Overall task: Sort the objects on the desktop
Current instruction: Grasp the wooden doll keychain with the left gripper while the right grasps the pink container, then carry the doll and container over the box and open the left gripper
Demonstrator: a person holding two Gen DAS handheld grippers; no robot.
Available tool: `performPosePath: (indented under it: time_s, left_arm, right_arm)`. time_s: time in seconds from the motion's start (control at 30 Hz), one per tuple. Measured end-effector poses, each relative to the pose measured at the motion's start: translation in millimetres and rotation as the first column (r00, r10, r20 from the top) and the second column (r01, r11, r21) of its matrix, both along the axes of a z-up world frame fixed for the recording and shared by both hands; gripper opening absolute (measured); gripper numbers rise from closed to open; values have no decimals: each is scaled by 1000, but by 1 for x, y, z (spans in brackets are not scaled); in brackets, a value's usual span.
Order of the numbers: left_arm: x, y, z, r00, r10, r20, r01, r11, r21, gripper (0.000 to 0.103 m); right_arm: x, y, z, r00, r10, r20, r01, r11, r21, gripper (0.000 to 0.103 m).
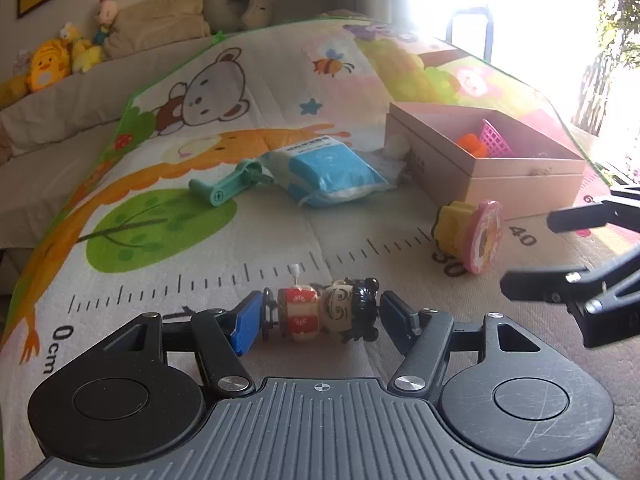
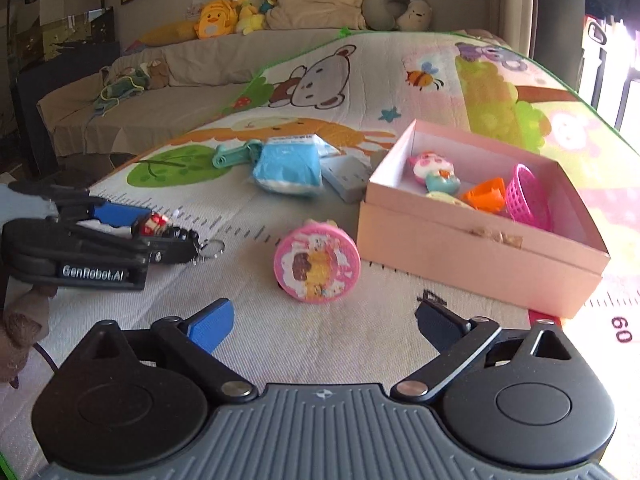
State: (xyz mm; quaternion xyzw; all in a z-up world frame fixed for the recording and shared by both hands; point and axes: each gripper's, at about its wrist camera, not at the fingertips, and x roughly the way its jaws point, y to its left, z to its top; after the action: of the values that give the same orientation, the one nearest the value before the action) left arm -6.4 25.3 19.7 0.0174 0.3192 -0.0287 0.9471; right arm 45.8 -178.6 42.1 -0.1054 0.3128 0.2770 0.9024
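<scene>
Left tongs (image 1: 320,320) low, jaws nearly closed; right tongs (image 2: 324,324) spread wide.

Both views are taken low and close over the play mat (image 1: 280,224), facing its far edge and the sofa (image 2: 160,80). The pink box (image 1: 500,168), round pink toy (image 2: 318,266) and blue packet (image 1: 332,174) are seen in both.

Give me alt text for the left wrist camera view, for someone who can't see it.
The left claw brackets a small doll figure lying sideways on a cartoon play mat, its blue pads at either end. Beyond lie a pink round toy, a blue packet, a teal handle and an open pink box; the right claw enters at right.
</scene>
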Motion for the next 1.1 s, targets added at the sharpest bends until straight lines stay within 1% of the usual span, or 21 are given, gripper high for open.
performPosePath:
  time_s: [0.07, 0.13, 0.2, 0.23, 0.27, 0.3, 0.37, 0.43, 0.6, 0.73, 0.9, 0.93, 0.97, 1.0, 1.03, 1.1]
  left_arm:
    - [-7, 2, -3, 1000, -4, 3, 4, 1000, -11, 69]
    - [-10, 5, -7, 1000, 0, 0, 0, 1000, -25, 72]
    - [-10, 8, -8, 1000, 8, 0, -8, 999, -47, 73]
    - [-11, 10, -7, 1000, 11, 7, -11, 998, -58, 77]
    - [-11, 12, -6, 1000, 13, 10, -12, 998, -66, 80]
    - [-11, 12, -6, 1000, 12, 10, -11, 997, -73, 81]
    - [-12, 13, -7, 1000, 4, 14, -3, 997, -80, 82]
    - [-13, 12, -7, 1000, 3, 18, -1, 997, -83, 85]
    - [-13, 12, -7, 1000, 4, 20, -2, 997, -80, 88]
    - [-12, 10, -6, 1000, 5, 17, -4, 997, -72, 91]
    - [-5, 7, -4, 1000, 14, 15, -13, 999, -46, 91]
    - [-2, 6, -3, 1000, 16, 19, -15, 999, -41, 91]
    - [2, 4, -3, 1000, 17, 20, -17, 999, -35, 91]
    - [6, 3, -2, 1000, 21, 18, -20, 999, -29, 91]
    - [11, 2, -2, 1000, 23, 14, -23, 999, -22, 91]
    - [20, -3, -2, 1000, 20, 4, -20, 1000, -7, 91]
  right_arm:
    - [9, 9, 1, 1000, 1, -3, -1, 1000, -20, 86]
    - [19, 19, -1, 1000, -15, -4, 14, 999, -47, 82]
    - [30, 25, -5, 999, -30, -34, 28, 998, -58, 79]
    - [36, 27, -7, 998, -37, -54, 34, 997, -62, 72]
    - [40, 28, -8, 997, -40, -73, 35, 997, -65, 58]
    - [43, 27, -9, 994, -45, -99, 39, 997, -60, 56]
    - [43, 22, -6, 992, -53, -112, 49, 998, -37, 56]
    - [38, 18, 0, 993, -51, -103, 47, 998, -38, 56]
    - [19, 6, 13, 993, -18, -113, 8, 996, -88, 56]
    - [5, -2, 9, 994, -7, -108, -9, 990, -142, 56]
    - [0, -7, 5, 997, -19, -80, 9, 991, -130, 57]
    - [0, -8, 5, 997, -18, -81, 8, 992, -125, 62]
    - [-2, -8, 4, 997, -17, -80, 7, 993, -119, 69]
    - [-3, -9, 3, 997, -15, -73, 6, 993, -116, 73]
    - [-6, -9, 2, 998, -12, -61, 5, 993, -119, 75]
    - [-9, -7, 1, 1000, -6, -29, 2, 990, -138, 76]
